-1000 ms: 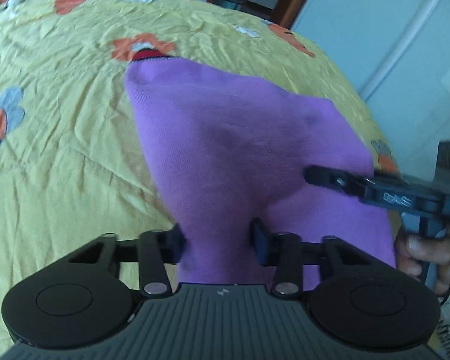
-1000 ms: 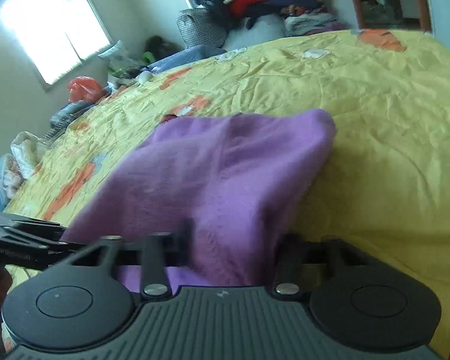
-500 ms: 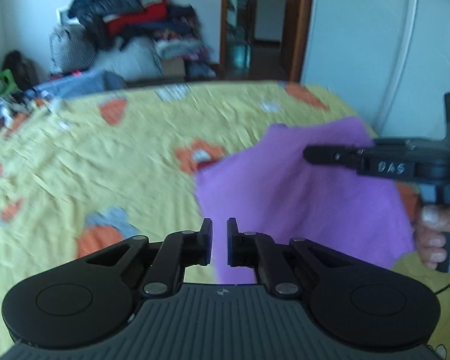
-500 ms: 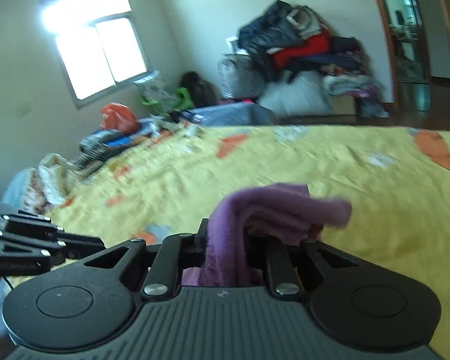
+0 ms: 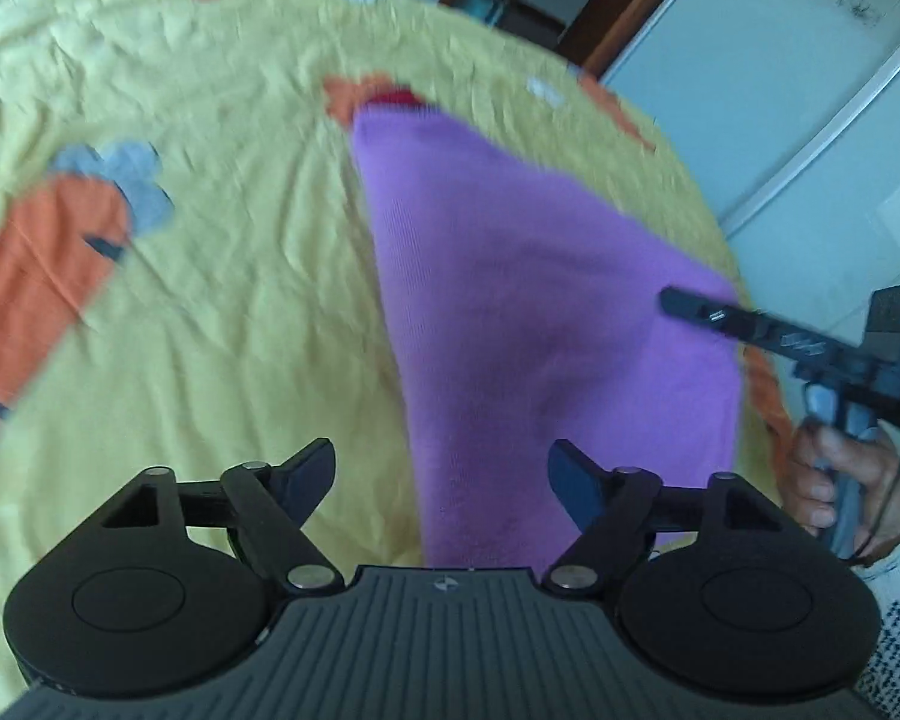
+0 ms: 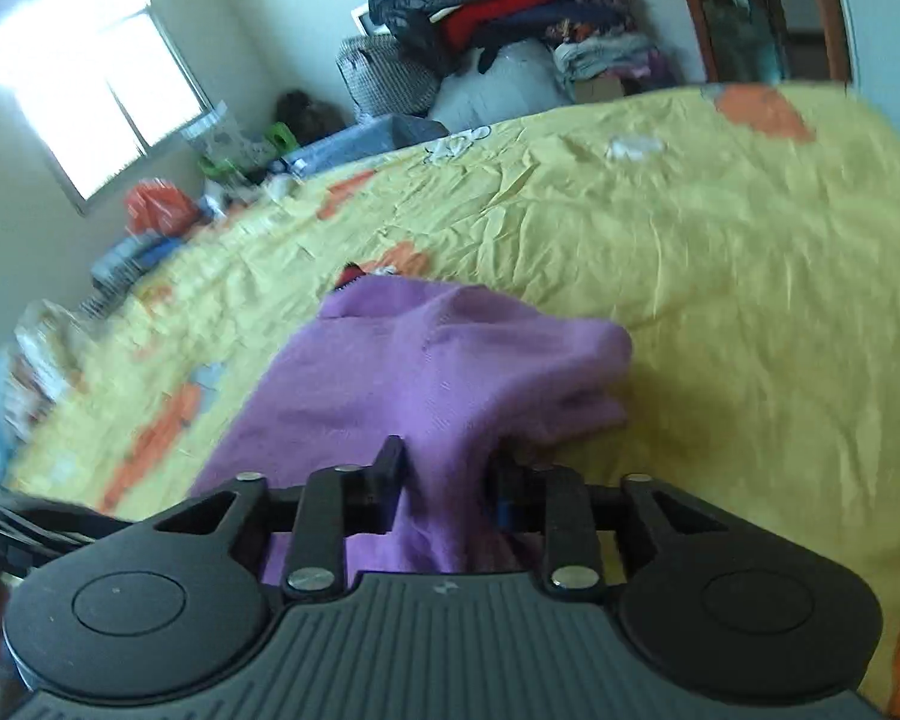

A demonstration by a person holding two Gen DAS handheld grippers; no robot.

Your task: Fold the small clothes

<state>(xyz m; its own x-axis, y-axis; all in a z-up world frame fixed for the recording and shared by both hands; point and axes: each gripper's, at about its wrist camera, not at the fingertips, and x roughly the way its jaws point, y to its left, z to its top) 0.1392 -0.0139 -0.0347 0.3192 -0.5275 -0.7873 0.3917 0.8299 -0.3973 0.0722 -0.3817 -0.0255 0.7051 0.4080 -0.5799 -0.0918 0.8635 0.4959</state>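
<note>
One purple knit garment lies on the yellow bedspread, long axis running away from the grippers. Left gripper fingers opening, clear of cloth; right gripper fingers opening, cloth bunched between.

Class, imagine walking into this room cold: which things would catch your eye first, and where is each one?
The purple garment stands out first, lying on the yellow bedspread with its orange carrot prints. The left gripper is opening, its pads off the cloth, while the right gripper is also opening with a bunch of purple fabric between its jaws. Against the far wall sits a pile of clothes, beside a bright window.
</note>
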